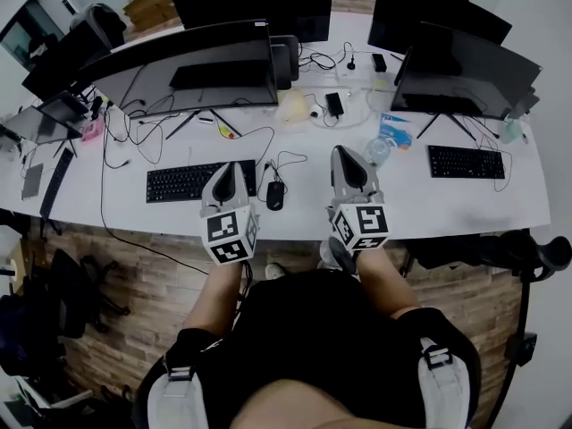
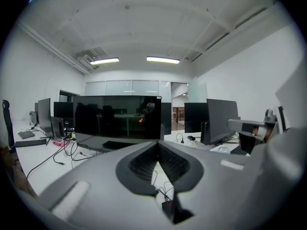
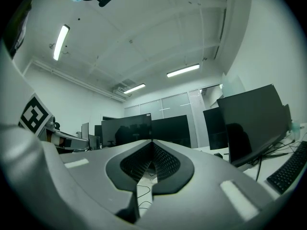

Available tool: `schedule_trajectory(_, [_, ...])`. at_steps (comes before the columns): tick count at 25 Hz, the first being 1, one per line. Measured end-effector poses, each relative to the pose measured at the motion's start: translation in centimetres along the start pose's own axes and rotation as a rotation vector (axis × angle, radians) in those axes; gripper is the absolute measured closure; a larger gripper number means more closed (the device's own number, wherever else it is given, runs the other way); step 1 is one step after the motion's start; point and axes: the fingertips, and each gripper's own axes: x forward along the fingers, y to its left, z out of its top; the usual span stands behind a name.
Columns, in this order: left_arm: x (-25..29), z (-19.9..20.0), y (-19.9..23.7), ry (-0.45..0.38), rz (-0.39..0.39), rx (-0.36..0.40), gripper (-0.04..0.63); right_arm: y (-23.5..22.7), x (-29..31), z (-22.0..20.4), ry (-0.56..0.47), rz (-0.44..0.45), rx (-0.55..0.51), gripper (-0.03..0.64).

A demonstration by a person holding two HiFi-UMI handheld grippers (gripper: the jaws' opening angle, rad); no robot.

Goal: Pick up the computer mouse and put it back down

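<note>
A black wired computer mouse lies on the white desk, just right of a black keyboard. My left gripper hovers left of the mouse, above the keyboard's right end, its jaws shut with nothing between them. In the left gripper view the jaws meet at the tip, and the mouse shows low down through the gap, a small red light on it. My right gripper is raised to the right of the mouse. Its jaws also meet at the tip and hold nothing.
A curved monitor stands behind the keyboard; another monitor and keyboard are at the right. A plastic bottle lies just beyond the right gripper. Cables trail across the desk. The desk's front edge is near the person's knees.
</note>
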Motion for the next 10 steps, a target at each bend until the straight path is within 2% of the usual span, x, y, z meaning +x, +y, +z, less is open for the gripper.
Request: schedule_trajectory(10, [0.19,-0.74,0.73,0.035,0.015,-0.011,0.541,-0.33,0.28,-0.45,0.020,-0.012,-0.005,0.620])
